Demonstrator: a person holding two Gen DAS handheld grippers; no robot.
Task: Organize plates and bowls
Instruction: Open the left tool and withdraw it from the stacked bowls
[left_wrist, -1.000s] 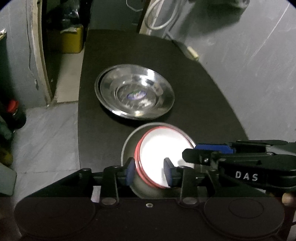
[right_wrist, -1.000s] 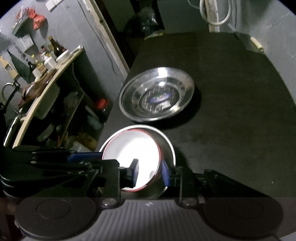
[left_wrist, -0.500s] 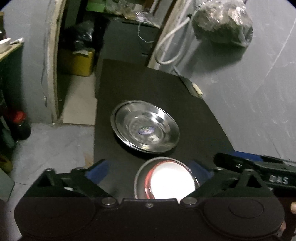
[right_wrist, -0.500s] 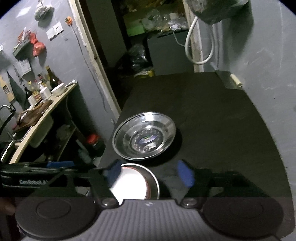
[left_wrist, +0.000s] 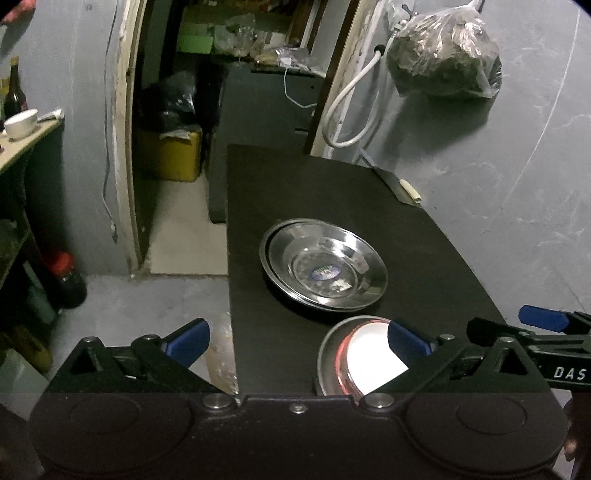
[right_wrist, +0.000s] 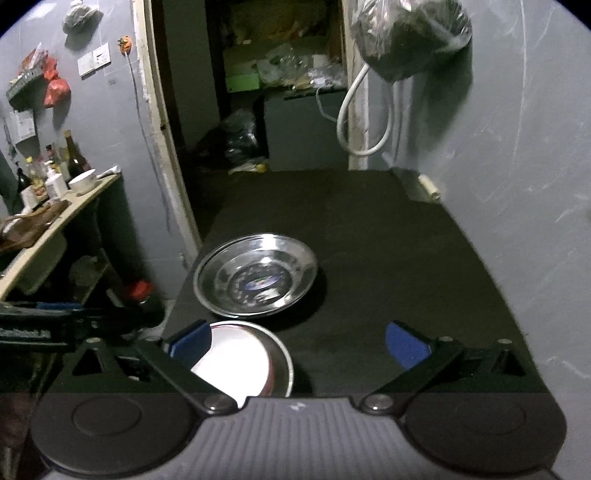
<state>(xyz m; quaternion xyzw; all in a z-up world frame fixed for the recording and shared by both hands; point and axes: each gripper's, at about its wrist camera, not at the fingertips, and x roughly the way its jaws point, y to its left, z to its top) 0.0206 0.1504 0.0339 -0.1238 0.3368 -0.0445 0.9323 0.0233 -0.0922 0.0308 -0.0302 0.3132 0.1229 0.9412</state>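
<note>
A stack of steel plates (left_wrist: 325, 267) lies in the middle of the black table (left_wrist: 332, 192); it also shows in the right wrist view (right_wrist: 256, 278). Nearer, at the table's front edge, a white red-rimmed bowl (left_wrist: 365, 360) sits inside a steel bowl (left_wrist: 327, 350); the pair shows in the right wrist view (right_wrist: 240, 362). My left gripper (left_wrist: 295, 341) is open and empty, raised behind the bowls. My right gripper (right_wrist: 297, 343) is open and empty too, and shows at the right of the left wrist view (left_wrist: 543, 319).
A grey wall (left_wrist: 517, 166) runs along the table's right side, with a hanging bag (left_wrist: 443, 59) and white hose (left_wrist: 351, 110). A doorway (left_wrist: 221, 92) is behind. A shelf with bottles (right_wrist: 55, 184) stands left. A red-capped bottle (left_wrist: 66, 280) sits on the floor.
Both grippers let go of the nested bowls, opened wide, and pulled back and up. The bowls stay at the table's front edge.
</note>
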